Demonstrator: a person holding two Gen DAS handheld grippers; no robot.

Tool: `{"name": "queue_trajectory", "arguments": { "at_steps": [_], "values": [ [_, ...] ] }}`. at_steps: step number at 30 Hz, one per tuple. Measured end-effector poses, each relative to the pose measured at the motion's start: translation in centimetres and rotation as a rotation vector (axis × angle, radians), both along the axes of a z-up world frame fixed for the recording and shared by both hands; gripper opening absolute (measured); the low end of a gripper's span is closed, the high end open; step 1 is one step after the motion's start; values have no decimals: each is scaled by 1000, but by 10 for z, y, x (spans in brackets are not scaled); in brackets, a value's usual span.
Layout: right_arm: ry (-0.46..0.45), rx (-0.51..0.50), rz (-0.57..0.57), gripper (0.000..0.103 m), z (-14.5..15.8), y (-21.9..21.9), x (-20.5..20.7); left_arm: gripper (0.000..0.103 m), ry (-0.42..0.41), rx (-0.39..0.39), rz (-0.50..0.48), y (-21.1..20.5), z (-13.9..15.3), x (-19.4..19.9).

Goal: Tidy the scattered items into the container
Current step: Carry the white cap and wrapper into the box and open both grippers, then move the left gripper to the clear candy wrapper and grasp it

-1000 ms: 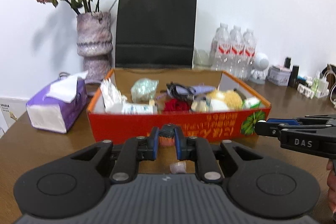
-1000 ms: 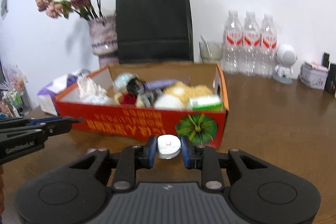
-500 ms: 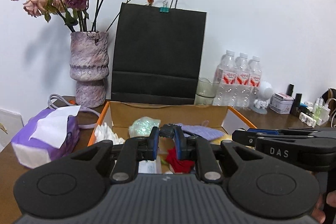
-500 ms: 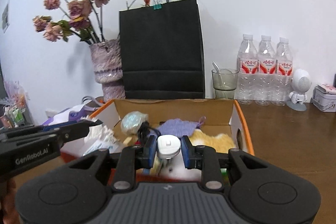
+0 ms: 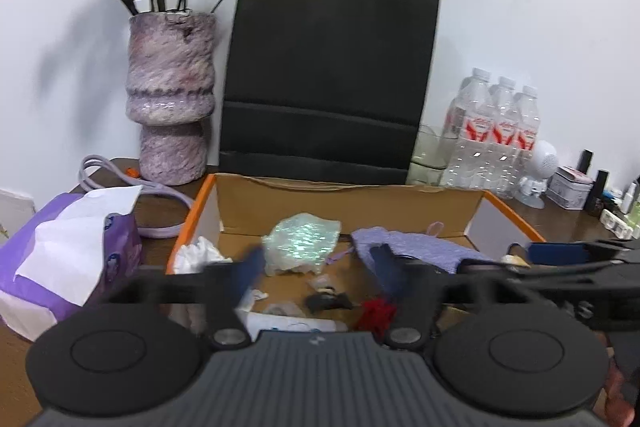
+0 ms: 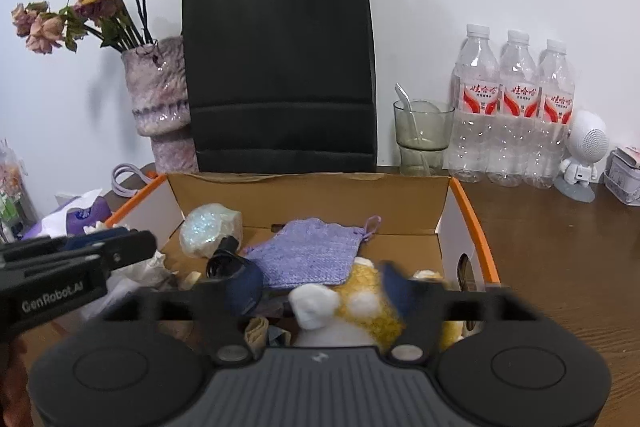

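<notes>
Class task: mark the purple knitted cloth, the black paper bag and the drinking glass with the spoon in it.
purple knitted cloth [image 6: 308, 255], right wrist view, middle of the knit.
black paper bag [image 6: 280, 59], right wrist view, front panel.
drinking glass [image 6: 424, 135], right wrist view, its side wall.

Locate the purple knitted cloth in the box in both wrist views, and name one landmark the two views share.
Left wrist view: the purple knitted cloth lies in the right part of the orange cardboard box, right of the shiny wrapped bundle.
Right wrist view: the cloth lies mid-box, in front of the back wall, above the yellow plush toy.
Shared landmark: the black paper bag standing behind the box.
</notes>
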State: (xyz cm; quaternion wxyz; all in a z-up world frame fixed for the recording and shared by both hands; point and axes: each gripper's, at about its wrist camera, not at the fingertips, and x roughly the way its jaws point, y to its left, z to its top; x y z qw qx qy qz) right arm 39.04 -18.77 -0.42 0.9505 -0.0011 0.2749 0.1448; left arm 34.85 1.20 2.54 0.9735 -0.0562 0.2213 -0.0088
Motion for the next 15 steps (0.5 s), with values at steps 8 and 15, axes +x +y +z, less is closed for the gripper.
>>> {"name": "queue_trajectory", "arguments": {
  "at_steps": [8,15],
  "values": [
    [4,-49,-45,103,8,-1,-4,103,12,-36,22,9,12,-5],
    [25,-8,-31,103,14,-7,-6,103,33,-76,1,7,16,-9]
  ]
}}
